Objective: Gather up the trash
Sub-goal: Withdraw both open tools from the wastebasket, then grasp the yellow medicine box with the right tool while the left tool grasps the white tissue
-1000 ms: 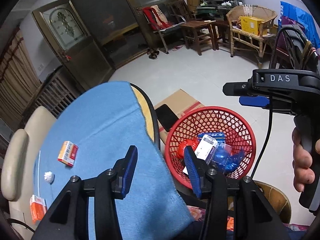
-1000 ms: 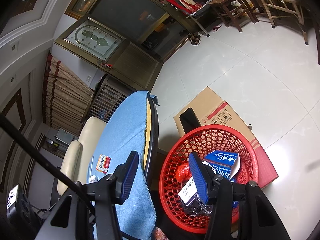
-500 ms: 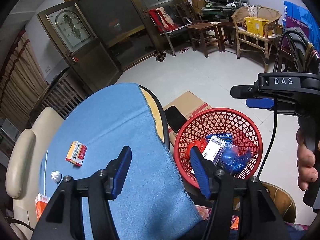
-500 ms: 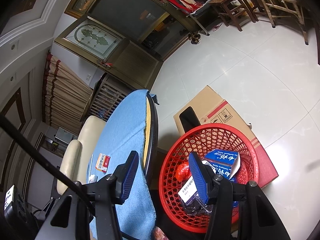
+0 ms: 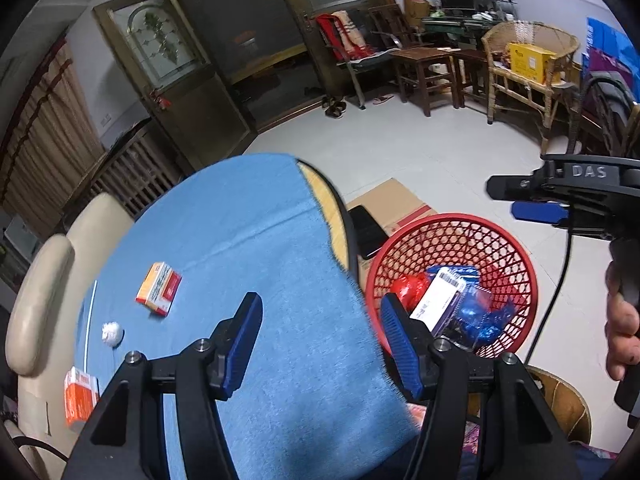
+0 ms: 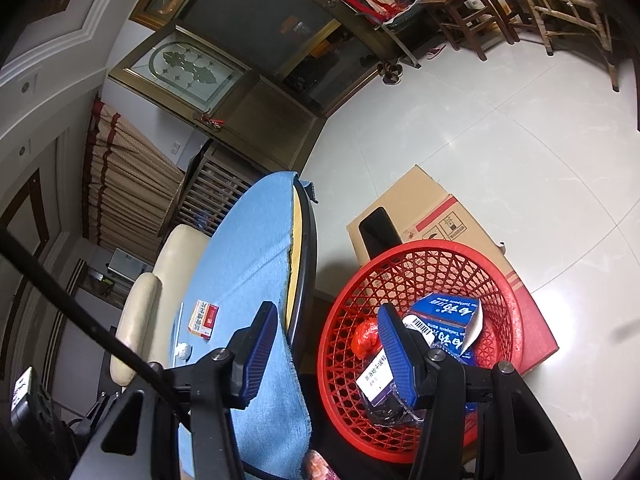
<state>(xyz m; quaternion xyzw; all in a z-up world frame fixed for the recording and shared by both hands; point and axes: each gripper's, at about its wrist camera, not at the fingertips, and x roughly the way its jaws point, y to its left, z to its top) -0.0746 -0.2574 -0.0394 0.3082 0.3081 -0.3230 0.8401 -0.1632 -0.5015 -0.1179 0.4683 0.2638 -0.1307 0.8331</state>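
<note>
Place: I'm looking into a lived-in home, a front room.
Far side: dark wooden doors with patterned glass [image 5: 160, 52], a pleated curtain [image 5: 36, 132] at the left.
Seating: a rattan chair [image 5: 532, 60] and wooden stools [image 5: 428, 68] at the far right.
Floor: pale tiles [image 6: 500, 140], slippers [image 5: 334, 106] by the doorway.
Near: a round table [image 5: 256, 232] under blue cloth.

Two orange-and-white boxes [image 5: 159, 289] [image 5: 80, 396], one paper ball [image 5: 111, 333], one red basket [image 5: 516, 252], one cardboard box [image 6: 440, 216].
</note>
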